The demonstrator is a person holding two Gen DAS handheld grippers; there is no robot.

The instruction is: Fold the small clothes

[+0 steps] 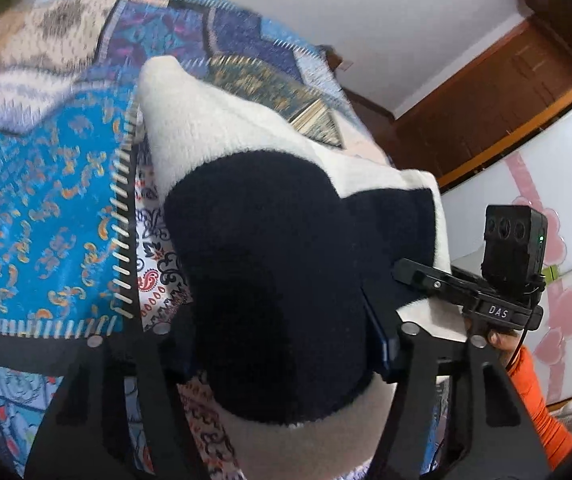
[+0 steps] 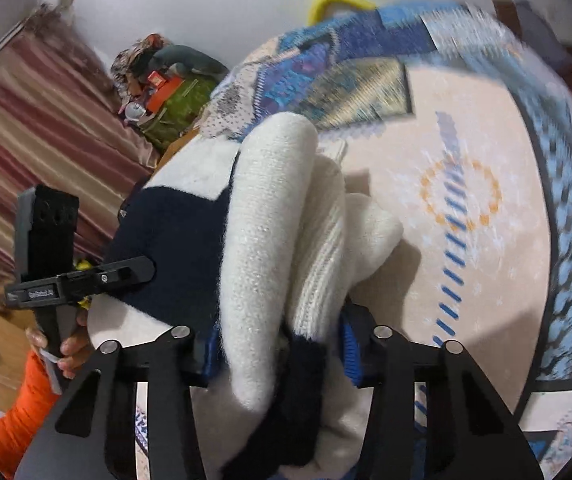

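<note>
A small knitted sweater, cream [image 1: 214, 128] with navy patches [image 1: 270, 264], is bunched up over a patchwork blanket [image 1: 46, 208]. My left gripper [image 1: 282, 344] is shut on a thick navy fold; one blue pad [image 1: 382, 340] shows, the other finger is hidden by cloth. In the right wrist view the sweater [image 2: 262, 216] is gathered in cream ridges, and my right gripper [image 2: 280, 348] is shut on it, with both blue pads [image 2: 348, 344] pressing into the bundle. Each view shows the other tool's camera housing [image 1: 514, 236] [image 2: 46, 232] at the sweater's far side.
The blanket [image 2: 466, 160] covers a bed. A wooden door [image 1: 486, 92] and a white wardrobe with pink flowers [image 1: 546, 184] stand to the right. A striped curtain [image 2: 26, 120] and a pile of belongings [image 2: 166, 88] lie beyond the bed. An orange sleeve [image 2: 18, 420] holds the other tool.
</note>
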